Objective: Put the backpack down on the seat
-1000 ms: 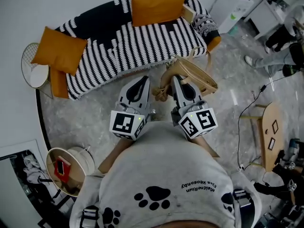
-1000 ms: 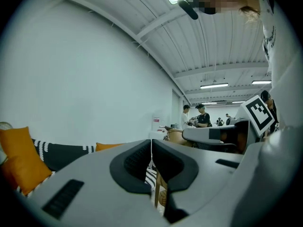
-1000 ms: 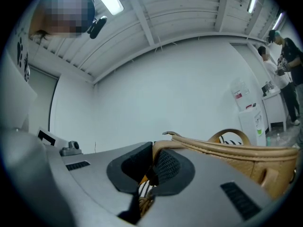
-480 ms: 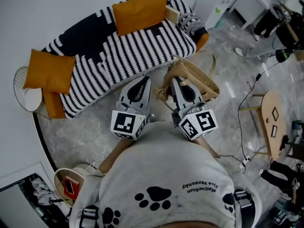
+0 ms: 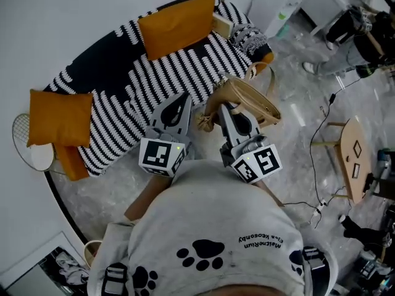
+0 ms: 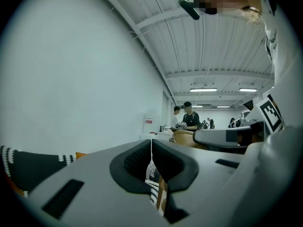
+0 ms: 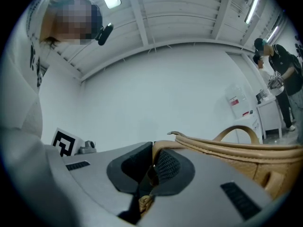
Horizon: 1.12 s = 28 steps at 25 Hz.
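A sofa (image 5: 185,66) in a black-and-white striped cover is seen along the white wall, with one orange cushion (image 5: 176,23) set against its back and another (image 5: 60,117) at its far left end. The tan leather backpack (image 5: 250,100) is held up by the right gripper (image 5: 223,106) just in front of the sofa's front edge, towards its right end, and has not been laid on the seat. In the right gripper view the fingers (image 7: 170,167) are pinched on a tan strap (image 7: 161,147) of the backpack, whose body is seen just to their right. The left gripper (image 5: 183,96) is held beside the right one, over the seat's front edge. Its fingers (image 6: 130,167) are pressed together, and nothing is gripped between them
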### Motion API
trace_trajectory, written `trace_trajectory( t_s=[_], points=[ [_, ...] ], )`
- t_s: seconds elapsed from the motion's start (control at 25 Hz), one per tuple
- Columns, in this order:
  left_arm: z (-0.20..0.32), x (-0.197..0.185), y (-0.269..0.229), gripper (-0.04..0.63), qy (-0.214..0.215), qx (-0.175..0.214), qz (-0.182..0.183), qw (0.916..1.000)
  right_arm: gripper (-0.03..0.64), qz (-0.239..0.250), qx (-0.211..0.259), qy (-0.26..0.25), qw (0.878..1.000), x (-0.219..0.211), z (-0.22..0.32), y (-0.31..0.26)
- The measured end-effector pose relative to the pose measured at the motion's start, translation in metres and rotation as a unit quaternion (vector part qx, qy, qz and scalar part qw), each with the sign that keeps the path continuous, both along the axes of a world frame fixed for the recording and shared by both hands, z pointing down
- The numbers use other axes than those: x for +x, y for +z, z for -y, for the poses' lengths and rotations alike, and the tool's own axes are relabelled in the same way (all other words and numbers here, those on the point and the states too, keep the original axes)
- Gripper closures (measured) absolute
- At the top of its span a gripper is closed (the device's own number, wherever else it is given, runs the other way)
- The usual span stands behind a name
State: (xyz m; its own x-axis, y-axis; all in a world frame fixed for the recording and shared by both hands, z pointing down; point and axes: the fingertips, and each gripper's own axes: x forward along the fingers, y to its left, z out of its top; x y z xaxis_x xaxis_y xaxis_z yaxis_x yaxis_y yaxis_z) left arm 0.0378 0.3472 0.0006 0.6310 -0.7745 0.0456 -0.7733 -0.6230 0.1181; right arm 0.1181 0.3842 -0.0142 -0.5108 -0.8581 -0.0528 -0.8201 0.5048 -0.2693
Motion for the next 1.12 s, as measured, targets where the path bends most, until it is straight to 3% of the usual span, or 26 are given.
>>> trace_trajectory(
  t_s=[0.12, 0.32, 0.64, 1.12],
  points=[
    [0.046, -0.012, -0.006, 0.572, 0.007, -0.003, -0.005, 1.0, 0.58, 0.007, 0.007, -0.001, 1.0, -0.016, 0.042, -0.014],
    [0.058, -0.014, -0.014, 0.572, 0.017, -0.008, -0.007, 0.9998, 0.58, 0.015, 0.006, -0.005, 1.0, -0.025, 0.054, -0.028],
    [0.138, -0.036, 0.003, 0.572, 0.043, -0.021, -0.005, 0.9988, 0.58, 0.013, -0.011, 0.015, 1.0, -0.047, 0.131, -0.006],
    [0.177, -0.053, 0.024, 0.572, 0.044, -0.058, -0.005, 0.9974, 0.58, 0.006, -0.043, 0.022, 0.999, -0.055, 0.17, 0.009]
  ],
)
